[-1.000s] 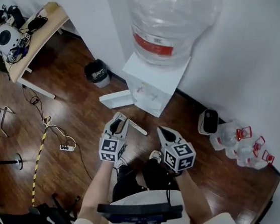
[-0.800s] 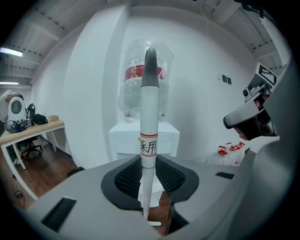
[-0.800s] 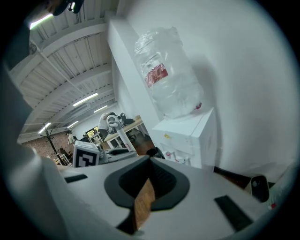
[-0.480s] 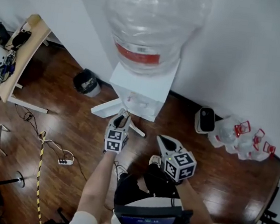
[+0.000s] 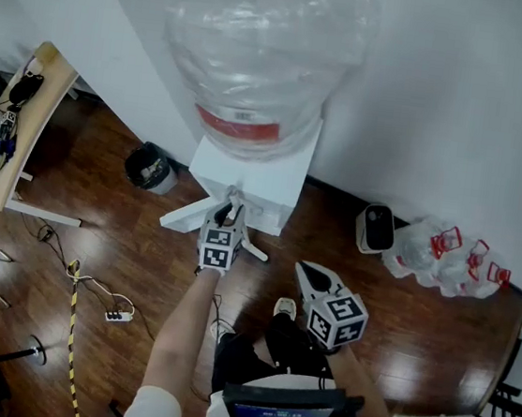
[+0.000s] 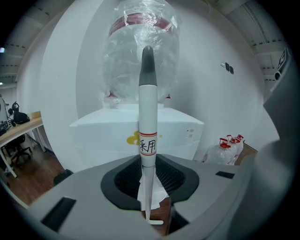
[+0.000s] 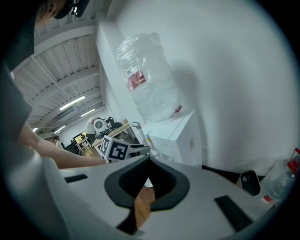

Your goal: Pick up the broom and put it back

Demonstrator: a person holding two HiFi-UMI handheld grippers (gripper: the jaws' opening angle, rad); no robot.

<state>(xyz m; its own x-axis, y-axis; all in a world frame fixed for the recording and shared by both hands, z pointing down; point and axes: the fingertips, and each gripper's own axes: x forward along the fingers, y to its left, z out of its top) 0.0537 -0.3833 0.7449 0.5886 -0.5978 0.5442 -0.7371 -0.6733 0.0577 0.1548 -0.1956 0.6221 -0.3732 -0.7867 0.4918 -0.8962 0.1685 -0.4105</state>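
Grey right gripper (image 5: 308, 273) is the closest thing to me, hanging low over the dark wood floor (image 5: 115, 242). Its jaws are pretty much pinched together at the tips with nothing in them, only floor showing through the slit underneath, so that side is just along for the ride.

A bit further out, the left gripper (image 5: 229, 208) is reached forward and clamped on the broom (image 6: 147, 117). In the left gripper view the white handle runs straight up through the jaws, with a red-edged label just above them and a grey cap at the top. It stands close to upright, and the lower end pokes out below the jaws. So the pick-up half looks done to me.

Right past that is the white water dispenser (image 5: 252, 169) with the big clear bottle (image 5: 262, 43) on top, backed against the white wall. The broom is being held just in front of it. There's a flat white piece (image 5: 183, 214) on the floor by the dispenser's foot; it could be a dustpan or holder, but I can't tell.

What's left, I reckon: stand or lean the broom in its spot, likely by the dispenser or wall, then let go. Nothing shows it parked yet.
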